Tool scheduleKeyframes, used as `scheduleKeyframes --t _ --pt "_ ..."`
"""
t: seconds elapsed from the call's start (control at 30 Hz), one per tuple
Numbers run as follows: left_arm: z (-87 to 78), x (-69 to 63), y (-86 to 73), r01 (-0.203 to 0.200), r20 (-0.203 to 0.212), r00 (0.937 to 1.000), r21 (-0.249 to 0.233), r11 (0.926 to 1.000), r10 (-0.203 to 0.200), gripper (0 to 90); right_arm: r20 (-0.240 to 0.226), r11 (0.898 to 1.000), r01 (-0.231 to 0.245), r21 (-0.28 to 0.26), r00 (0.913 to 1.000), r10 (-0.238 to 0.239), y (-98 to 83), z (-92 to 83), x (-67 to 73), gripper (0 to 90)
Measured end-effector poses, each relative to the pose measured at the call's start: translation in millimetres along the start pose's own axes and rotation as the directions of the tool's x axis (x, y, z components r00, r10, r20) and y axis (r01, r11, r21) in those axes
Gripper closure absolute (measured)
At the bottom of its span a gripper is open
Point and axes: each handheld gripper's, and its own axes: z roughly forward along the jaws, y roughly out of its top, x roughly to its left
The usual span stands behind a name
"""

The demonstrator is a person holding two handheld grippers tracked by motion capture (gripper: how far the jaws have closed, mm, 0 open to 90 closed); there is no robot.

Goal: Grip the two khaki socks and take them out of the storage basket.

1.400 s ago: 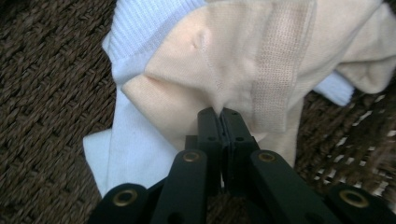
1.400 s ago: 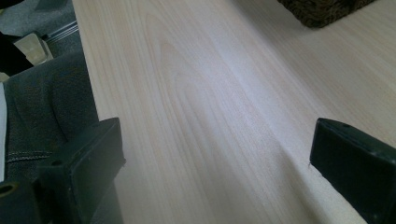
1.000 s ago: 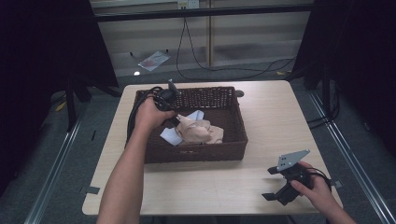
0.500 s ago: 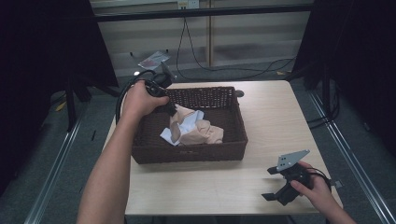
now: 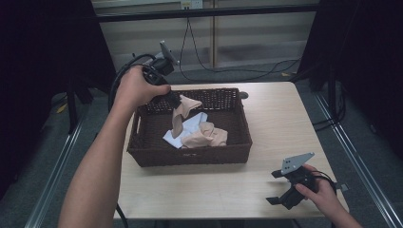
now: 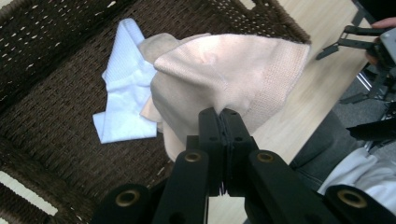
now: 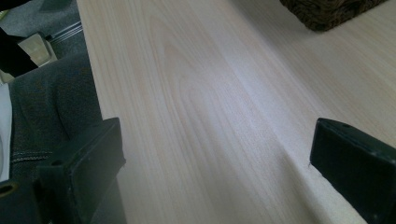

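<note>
Up at the upper left of the high view, the left claw [image 5: 175, 100] has its jaws pinched tight on a peach sock [image 5: 183, 111], and the sock hangs in the air above the back left part of the woven basket [image 5: 190, 157]. Look along the left gripper view and the grip is plain: the two black jaws meet on a small fold of the peach sock [image 6: 224, 77], near its ribbed cuff, with most of the fabric bunched beyond the tips. Below it, on the basket floor, lies a white cloth [image 6: 125, 100], and in the high view another peach piece [image 5: 208, 137] sits crumpled beside that white cloth [image 5: 189, 128], toward the middle of the frame.

Down at the lower right, the right claw [image 5: 284, 194] rests low on the tabletop [image 5: 280, 118], jaws spread wide with nothing between them; the right gripper view shows bare wood [image 7: 210, 102] between the two pads.

Now the risks, as a judgement. That pinch takes only a thin fold, so a quick swing could let the sock slide free and drop back in the basket. The dangling end hangs close over the pile, and it might catch the other peach piece or brush the wicker rim on the way out, dragging things along.
</note>
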Motion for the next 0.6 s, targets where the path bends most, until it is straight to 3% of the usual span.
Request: scheduleKeyframes --t 0.23,0.6 --pt "-7.7 -12.2 1.9 -0.021 0.012 0.9997 0.014 0.9997 0.021 88.7 -0.011 1.000 -0.001 -0.001 0.9999 0.001 0.4 0.1 0.8 2.3" --pt "-10.2 -27.3 -4.3 -0.059 0.044 0.9973 -0.004 0.9982 0.059 88.6 -0.008 1.000 0.001 -0.001 1.0000 -0.001 0.9 -0.2 1.6 2.2"
